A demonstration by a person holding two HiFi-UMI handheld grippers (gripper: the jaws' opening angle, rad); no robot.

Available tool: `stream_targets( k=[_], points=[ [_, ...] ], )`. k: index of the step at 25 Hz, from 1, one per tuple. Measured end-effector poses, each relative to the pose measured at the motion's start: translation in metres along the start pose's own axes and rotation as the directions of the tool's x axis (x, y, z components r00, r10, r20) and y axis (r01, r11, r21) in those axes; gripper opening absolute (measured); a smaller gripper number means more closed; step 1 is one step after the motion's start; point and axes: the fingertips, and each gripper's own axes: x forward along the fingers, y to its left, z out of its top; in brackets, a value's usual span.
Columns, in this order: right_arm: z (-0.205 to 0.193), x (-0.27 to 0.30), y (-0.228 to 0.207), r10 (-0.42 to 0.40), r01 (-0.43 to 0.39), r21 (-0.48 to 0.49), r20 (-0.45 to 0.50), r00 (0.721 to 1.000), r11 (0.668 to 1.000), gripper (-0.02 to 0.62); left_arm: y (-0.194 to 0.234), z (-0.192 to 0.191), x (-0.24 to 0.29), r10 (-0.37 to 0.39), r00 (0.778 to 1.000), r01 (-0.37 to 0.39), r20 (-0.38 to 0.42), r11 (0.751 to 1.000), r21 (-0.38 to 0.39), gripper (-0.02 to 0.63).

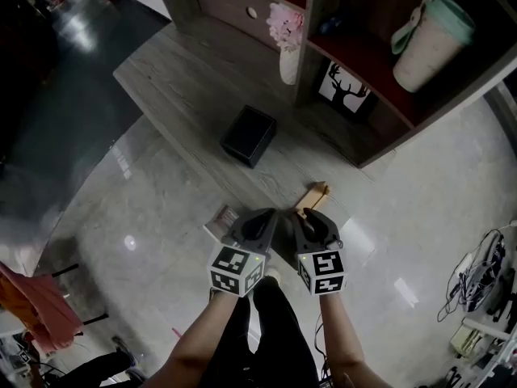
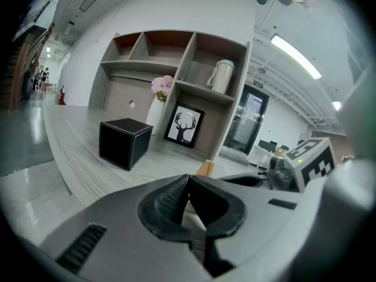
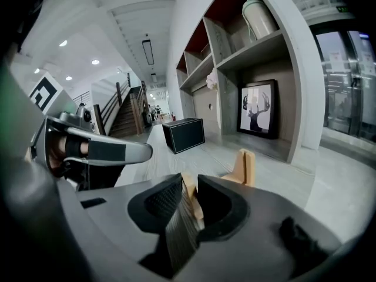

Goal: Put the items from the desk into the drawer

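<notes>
A pale wooden stand (image 1: 313, 194) lies at the desk's front edge, with an upright part (image 3: 244, 167) seen in the right gripper view. My right gripper (image 1: 306, 215) has its jaws closed on the stand's near end (image 3: 189, 188). Beside it, my left gripper (image 1: 270, 217) is shut with its tips touching and nothing between them (image 2: 187, 180). A black box (image 1: 249, 135) sits farther back on the desk (image 1: 174, 79). The drawer front (image 1: 242, 10) with a round pull hole is in the shelf unit and looks closed.
The shelf unit (image 1: 380, 128) holds a white vase with pink flowers (image 1: 287, 43), a framed deer picture (image 1: 343, 91) and a pale lidded cup (image 1: 432, 43). A small flat grey item (image 1: 221, 219) lies at the desk edge by my left gripper. Glossy floor lies below.
</notes>
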Motion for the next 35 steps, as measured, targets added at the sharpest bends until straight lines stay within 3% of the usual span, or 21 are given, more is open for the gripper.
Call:
stream_targets(
  k=[4,18,35],
  points=[
    [0.007,0.0,0.001,-0.032,0.033,-0.043,0.016,0.999,0.999,0.052,0.004,0.001,-0.003,0.005,1.0,-0.005,0.005,1.0,-0.007,0.011],
    [0.023,-0.011,0.004,-0.106,0.107,-0.009,0.052,0.993,0.994,0.051,0.014,0.008,-0.027,0.006,0.999,-0.004,0.038,0.999,-0.035,0.011],
    [0.042,-0.016,0.078,-0.078,0.085,-0.108,0.068,0.995,0.991,0.051,0.049,0.003,-0.094,0.046,0.996,-0.041,0.082,0.997,-0.059,0.011]
  ],
)
